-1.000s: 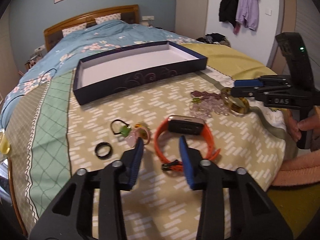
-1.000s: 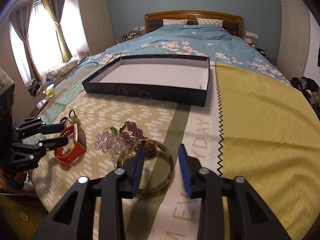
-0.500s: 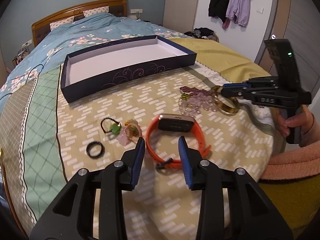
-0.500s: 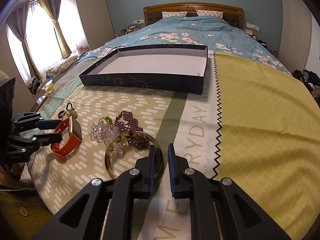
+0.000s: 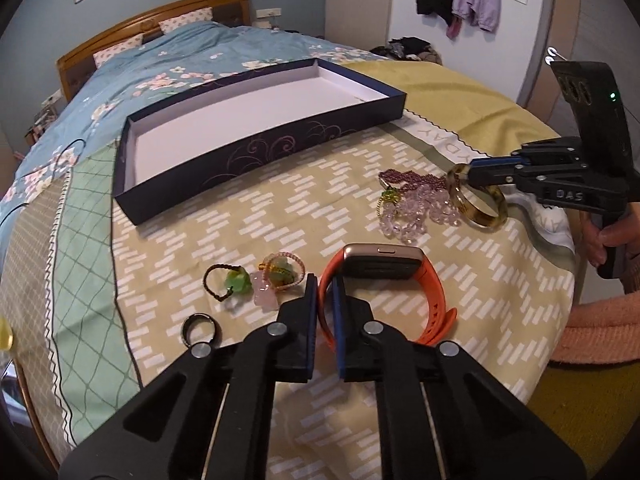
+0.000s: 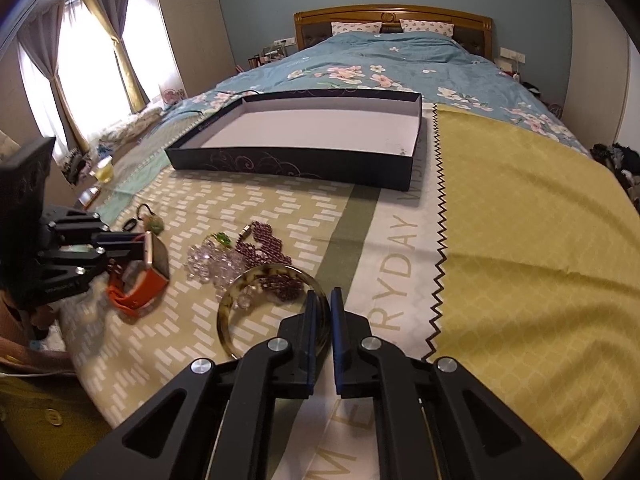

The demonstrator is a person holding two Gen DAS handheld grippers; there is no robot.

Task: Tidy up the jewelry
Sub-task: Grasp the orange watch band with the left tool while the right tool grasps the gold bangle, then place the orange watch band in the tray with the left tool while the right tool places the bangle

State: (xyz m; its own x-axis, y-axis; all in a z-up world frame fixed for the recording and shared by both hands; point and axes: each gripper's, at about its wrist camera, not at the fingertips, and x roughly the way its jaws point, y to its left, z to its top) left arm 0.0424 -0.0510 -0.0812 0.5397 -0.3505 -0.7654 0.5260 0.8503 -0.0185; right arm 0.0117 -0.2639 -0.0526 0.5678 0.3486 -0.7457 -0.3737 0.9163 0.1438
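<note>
On the bed [image 5: 500, 120], the left tool [image 5: 325, 286] is clamped on the strap of the orange watch [image 5: 434, 292] — a second ago its jaws stood apart around that strap. The watch stands on edge, its face's long axis crosswise in the left wrist view. The empty box [image 5: 256, 152] lies beyond, long side toward the tools. Further right, the right tool [image 6: 323, 300] pinches the rim of the amber bangle [image 6: 230, 302], lying flat beside the bead strands [image 6: 240, 256] — earlier those jaws were open too.
</note>
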